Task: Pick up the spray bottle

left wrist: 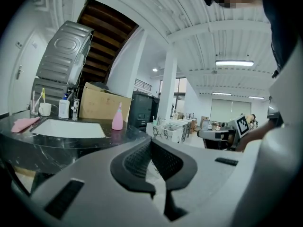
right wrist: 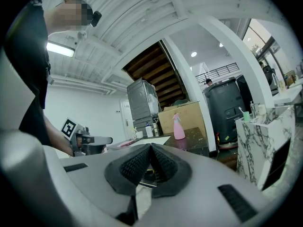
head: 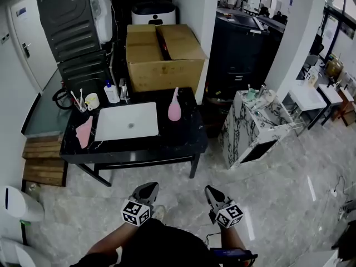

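On the black table (head: 186,137) ahead of me, the pink spray bottle (head: 174,105) stands upright just beside the right edge of the white sink basin (head: 119,129), in front of the big cardboard box (head: 167,65). It looks untouched, with nothing near it. Both my tongs hang low over the marble floor, well apart from the table. My left gripper (head: 148,189) has its jaws pressed together with nothing between the pads, and my right gripper (head: 211,191) is closed and empty in the same way. So I judge the task barely begun — no reach, no grasp, no lift yet. What is left is nearly everything: get up to the table, spread one pair of jaws, set them around the bottle's body, pinch, and raise it. The bottle sits toward my right side, so the right gripper seems the likelier one — though either could serve.
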Demonstrator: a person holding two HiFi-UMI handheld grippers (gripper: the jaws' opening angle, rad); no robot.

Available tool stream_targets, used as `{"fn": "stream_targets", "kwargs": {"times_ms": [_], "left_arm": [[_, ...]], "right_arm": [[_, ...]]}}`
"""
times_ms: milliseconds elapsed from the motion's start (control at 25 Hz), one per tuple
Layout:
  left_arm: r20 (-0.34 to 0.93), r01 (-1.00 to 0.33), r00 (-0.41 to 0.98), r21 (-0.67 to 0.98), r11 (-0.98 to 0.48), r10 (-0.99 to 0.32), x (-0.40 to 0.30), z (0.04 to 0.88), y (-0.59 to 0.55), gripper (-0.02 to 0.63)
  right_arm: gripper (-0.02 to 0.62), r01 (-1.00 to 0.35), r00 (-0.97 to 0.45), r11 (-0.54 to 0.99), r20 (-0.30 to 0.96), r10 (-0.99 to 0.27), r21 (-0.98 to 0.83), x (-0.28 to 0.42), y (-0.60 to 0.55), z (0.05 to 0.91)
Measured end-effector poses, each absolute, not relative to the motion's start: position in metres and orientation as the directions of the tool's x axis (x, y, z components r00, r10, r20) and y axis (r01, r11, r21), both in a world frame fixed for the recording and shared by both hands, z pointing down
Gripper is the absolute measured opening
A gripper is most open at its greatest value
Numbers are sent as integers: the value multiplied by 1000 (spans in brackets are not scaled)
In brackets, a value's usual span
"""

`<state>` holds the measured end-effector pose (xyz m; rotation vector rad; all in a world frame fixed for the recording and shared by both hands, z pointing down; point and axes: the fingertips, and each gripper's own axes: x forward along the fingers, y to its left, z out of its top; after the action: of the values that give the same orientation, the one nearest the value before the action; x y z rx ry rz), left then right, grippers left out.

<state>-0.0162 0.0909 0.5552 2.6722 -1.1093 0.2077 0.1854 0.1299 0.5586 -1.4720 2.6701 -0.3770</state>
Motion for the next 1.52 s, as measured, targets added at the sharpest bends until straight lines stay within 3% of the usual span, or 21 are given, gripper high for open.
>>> {"fn": "stream_targets", "kwargs": {"times_ms": [600, 1520], "left_arm": [[204, -719, 695, 159, -677, -690, -29, 549, 72, 8], [198, -646, 763, 192, -739, -615, -107, 554, -82, 8]], "right_arm": [[26, -815, -548, 515, 62, -834, -265, 167, 105, 566], [26, -891, -432, 401, 129, -893, -213, 91, -42, 553]]}}
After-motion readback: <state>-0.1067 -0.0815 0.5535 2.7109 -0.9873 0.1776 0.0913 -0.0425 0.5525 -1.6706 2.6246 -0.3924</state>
